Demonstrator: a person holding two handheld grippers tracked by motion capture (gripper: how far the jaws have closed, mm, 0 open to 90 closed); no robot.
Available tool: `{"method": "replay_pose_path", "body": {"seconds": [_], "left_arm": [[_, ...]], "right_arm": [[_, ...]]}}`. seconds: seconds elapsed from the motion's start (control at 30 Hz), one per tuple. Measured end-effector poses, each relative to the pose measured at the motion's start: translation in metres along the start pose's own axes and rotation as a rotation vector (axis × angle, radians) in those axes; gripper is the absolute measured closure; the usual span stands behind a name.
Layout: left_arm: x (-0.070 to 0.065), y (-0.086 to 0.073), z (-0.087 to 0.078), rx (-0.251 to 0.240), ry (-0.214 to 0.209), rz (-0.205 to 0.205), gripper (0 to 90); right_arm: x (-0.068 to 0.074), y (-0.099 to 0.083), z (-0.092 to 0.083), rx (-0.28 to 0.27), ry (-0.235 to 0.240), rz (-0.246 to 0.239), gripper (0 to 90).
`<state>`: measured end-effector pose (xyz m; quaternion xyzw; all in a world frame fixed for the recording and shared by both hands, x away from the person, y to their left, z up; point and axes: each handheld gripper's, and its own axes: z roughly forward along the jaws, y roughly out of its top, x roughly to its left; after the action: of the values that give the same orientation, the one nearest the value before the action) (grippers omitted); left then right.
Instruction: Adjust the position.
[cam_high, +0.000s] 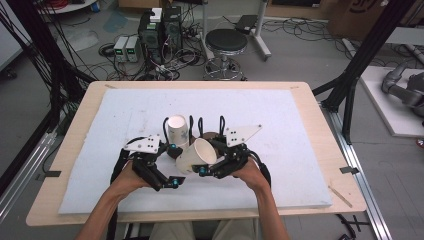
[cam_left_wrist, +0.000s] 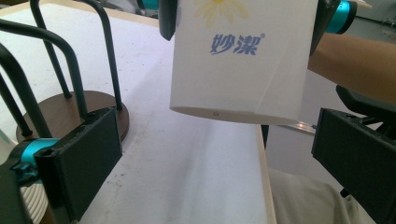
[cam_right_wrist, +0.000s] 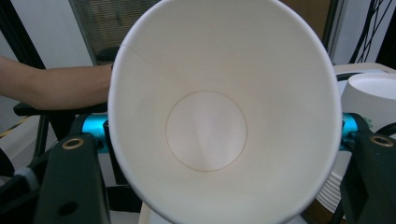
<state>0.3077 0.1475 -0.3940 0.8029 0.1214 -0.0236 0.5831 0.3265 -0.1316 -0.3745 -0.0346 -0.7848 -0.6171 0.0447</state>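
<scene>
Pale wood worktop (cam_high: 320, 130), rounded corners. White foam mat (cam_high: 280, 150) covers nearly whole top. Dark round-based wire rack (cam_high: 207, 131) stands mid-mat. Thin wooden stick (cam_high: 340, 196) lies on bare wood, near right corner.

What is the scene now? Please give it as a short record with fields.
surface: white foam mat on wooden table
right gripper: shut on tilted paper cup
left gripper: open, nothing between the jaws
second cup: on the black wire rack
cup print: blue characters, daisy
rack base: round, dark brown
</scene>
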Motion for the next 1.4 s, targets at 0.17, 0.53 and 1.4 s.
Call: {"method": "replay_pose_path", "body": {"seconds": [0.17,0.53,1.4], "left_arm": [[0.000,0.000,-0.002,-0.003,0.012,-0.008,1.7],[-0.001,-0.012,-0.023,0.021,0.120,-0.017,1.7],[0.012,-0.063,-0.063,-0.038,0.554,-0.147,1.7]], "right_arm": [[0.000,0.000,-0.001,0.004,-0.005,-0.001,29.8],[0.001,0.000,-0.004,0.021,-0.031,-0.008,29.8],[-0.001,0.003,0.001,0.238,-0.098,-0.005,29.8]]}}
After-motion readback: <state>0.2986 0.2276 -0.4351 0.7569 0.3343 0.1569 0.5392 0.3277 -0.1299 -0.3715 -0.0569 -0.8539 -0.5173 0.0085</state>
